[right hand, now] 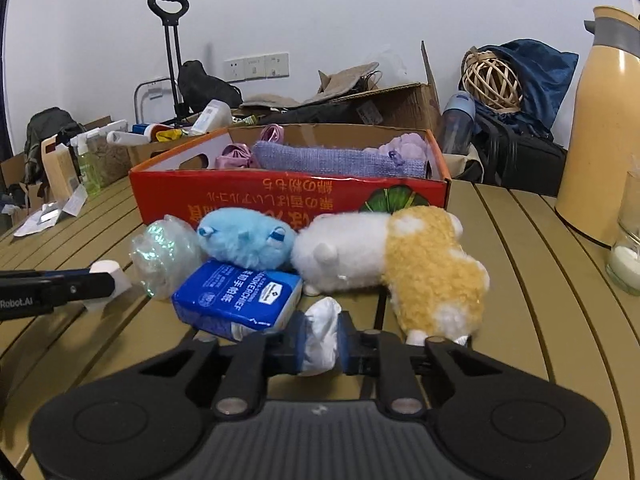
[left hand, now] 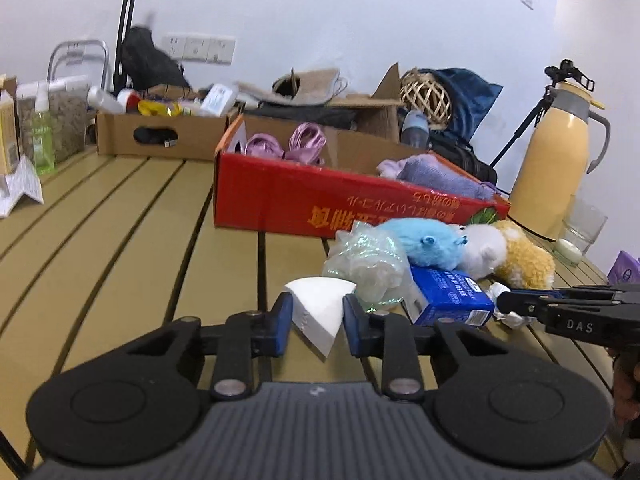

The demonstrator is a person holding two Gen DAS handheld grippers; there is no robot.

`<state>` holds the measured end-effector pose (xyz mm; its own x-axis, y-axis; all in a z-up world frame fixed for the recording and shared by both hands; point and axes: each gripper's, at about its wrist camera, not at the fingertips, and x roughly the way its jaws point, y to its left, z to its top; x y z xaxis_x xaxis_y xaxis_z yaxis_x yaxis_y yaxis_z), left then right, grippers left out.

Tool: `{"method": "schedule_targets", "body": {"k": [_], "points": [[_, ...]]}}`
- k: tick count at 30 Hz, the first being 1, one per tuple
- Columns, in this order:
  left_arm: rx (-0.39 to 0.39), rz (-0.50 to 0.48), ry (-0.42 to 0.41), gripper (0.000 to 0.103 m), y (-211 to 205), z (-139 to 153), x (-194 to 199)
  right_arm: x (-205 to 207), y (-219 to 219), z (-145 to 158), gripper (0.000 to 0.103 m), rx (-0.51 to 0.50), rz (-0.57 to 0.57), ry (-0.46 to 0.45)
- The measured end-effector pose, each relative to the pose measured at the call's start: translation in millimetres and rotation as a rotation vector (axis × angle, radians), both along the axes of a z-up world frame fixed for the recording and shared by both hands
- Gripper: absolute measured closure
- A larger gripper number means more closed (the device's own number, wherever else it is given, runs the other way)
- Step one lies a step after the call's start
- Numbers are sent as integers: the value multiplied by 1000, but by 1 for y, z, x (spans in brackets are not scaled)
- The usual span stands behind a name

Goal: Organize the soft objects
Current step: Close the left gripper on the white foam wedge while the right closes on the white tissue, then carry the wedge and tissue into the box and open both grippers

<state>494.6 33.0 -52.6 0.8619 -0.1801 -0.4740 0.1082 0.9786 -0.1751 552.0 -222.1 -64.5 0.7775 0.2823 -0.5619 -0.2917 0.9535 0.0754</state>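
Observation:
My left gripper (left hand: 317,320) is shut on a white wedge sponge (left hand: 320,310), held just above the slatted table; it also shows in the right wrist view (right hand: 108,276). My right gripper (right hand: 320,340) is shut on a crumpled white tissue (right hand: 322,334). Ahead lie a clear crinkled plastic bag (right hand: 164,256), a blue plush (right hand: 244,238), a white and yellow plush (right hand: 400,264) and a blue tissue pack (right hand: 236,300). Behind them stands a red cardboard box (right hand: 288,196) holding a purple cloth (right hand: 336,158) and pink satin items (left hand: 304,142).
A yellow thermos (left hand: 556,160) and a glass with a candle (left hand: 578,236) stand at the right. A brown box of bottles (left hand: 160,136) and a green spray bottle (left hand: 42,140) are at the back left. Bags and a wicker ball (right hand: 492,80) sit behind.

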Motion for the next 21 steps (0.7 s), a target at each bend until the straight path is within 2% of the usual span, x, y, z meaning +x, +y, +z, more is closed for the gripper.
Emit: {"method": "schedule_targets", "body": {"k": [3, 9, 13, 15, 18, 21], "points": [[28, 34, 0, 76, 2, 7, -11, -20, 0, 15, 95, 12, 22, -47], [-37, 67, -124, 76, 18, 48, -77, -75, -10, 57, 95, 77, 25, -193], [-57, 38, -132, 75, 22, 67, -97, -98, -11, 76, 95, 139, 75, -227], [-52, 27, -157, 75, 21, 79, -94, -98, -5, 89, 95, 148, 106, -256], [-37, 3, -196, 75, 21, 100, -68, -80, 1, 109, 95, 193, 149, -273], [-43, -17, -189, 74, 21, 117, -14, -43, 13, 126, 95, 218, 168, -279]]}}
